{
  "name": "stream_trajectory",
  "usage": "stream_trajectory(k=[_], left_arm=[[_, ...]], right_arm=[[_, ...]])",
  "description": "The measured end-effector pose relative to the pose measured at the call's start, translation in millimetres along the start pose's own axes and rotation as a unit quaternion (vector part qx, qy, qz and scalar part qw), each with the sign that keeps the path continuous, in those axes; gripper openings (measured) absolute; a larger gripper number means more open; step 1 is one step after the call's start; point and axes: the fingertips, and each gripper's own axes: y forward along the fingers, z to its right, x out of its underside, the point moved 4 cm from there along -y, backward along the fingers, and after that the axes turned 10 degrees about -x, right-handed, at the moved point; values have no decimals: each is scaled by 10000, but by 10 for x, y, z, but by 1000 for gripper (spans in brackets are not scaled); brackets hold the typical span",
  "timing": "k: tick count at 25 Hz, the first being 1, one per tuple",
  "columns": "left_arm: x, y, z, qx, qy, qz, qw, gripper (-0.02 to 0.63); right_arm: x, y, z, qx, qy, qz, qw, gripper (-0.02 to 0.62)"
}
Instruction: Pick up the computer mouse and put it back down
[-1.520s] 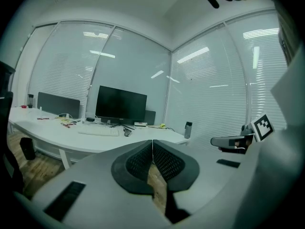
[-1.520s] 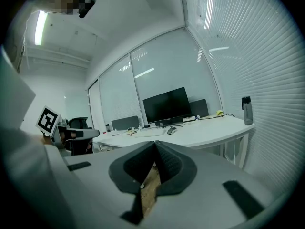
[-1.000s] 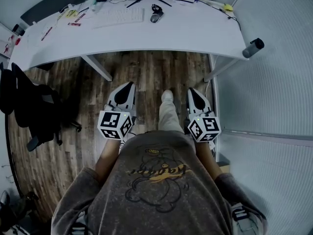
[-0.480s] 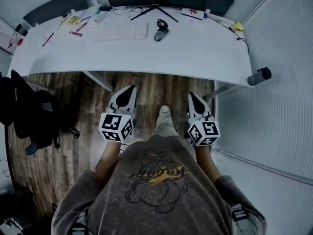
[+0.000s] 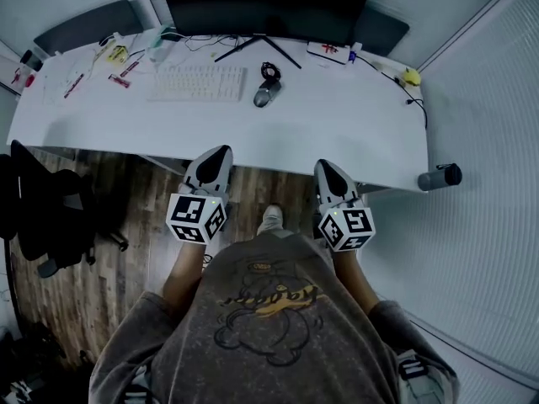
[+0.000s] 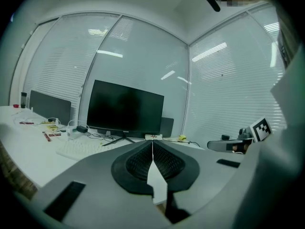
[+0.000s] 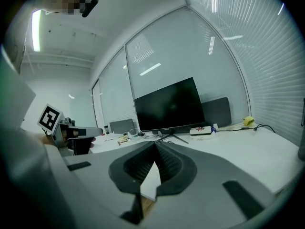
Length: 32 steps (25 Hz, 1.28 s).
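Note:
A grey computer mouse (image 5: pixel 264 97) lies on the white desk (image 5: pixel 337 133), just right of a white keyboard (image 5: pixel 195 83) and in front of the monitor's stand. My left gripper (image 5: pixel 221 152) hovers at the desk's near edge, jaws closed tip to tip with nothing between them. My right gripper (image 5: pixel 324 166) is level with it to the right, also shut and empty. Both point toward the desk, well short of the mouse. In the left gripper view the jaws (image 6: pixel 152 143) hide the mouse; in the right gripper view the closed tips (image 7: pixel 155 144) do the same.
A dark monitor (image 5: pixel 265 7) stands at the desk's back. Pens and small items (image 5: pixel 118 61) litter the far left, a white box (image 5: pixel 328 52) and a yellow object (image 5: pixel 410 77) sit at the back right. A grey flask (image 5: pixel 440 178) is at the right edge. An office chair (image 5: pixel 46 213) stands left.
The person has walked toward the desk; both grippers have come forward from over the wooden floor to the desk's near edge. Both stayed shut.

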Motion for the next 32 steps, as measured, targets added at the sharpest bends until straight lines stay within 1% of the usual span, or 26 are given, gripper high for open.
stream_trajectory(k=[6,10,14,18,23,32], left_arm=[[-107,488,35,-156,-8,62,9999,20],[-131,667,33,-281,-23,54,9996,20],[-188,828,54,-298,11,51,9995,18],[-218,922,65,-266,124,20,9996,18],[-258,1015,32,-213,89,-7,9997,18],[-381,1206,-88,38,183,-16,9998,20]], right_arm=[[-149,338,442,-173,-41,-42,9998,6],[-177,487,633,-267,-4,-73,9996,6],[-251,597,791,-303,2,-12,9995,6],[-294,653,878,-267,22,20,9996,6],[-306,700,925,-189,56,-4,9998,6],[-389,849,906,38,88,91,9999,6]])
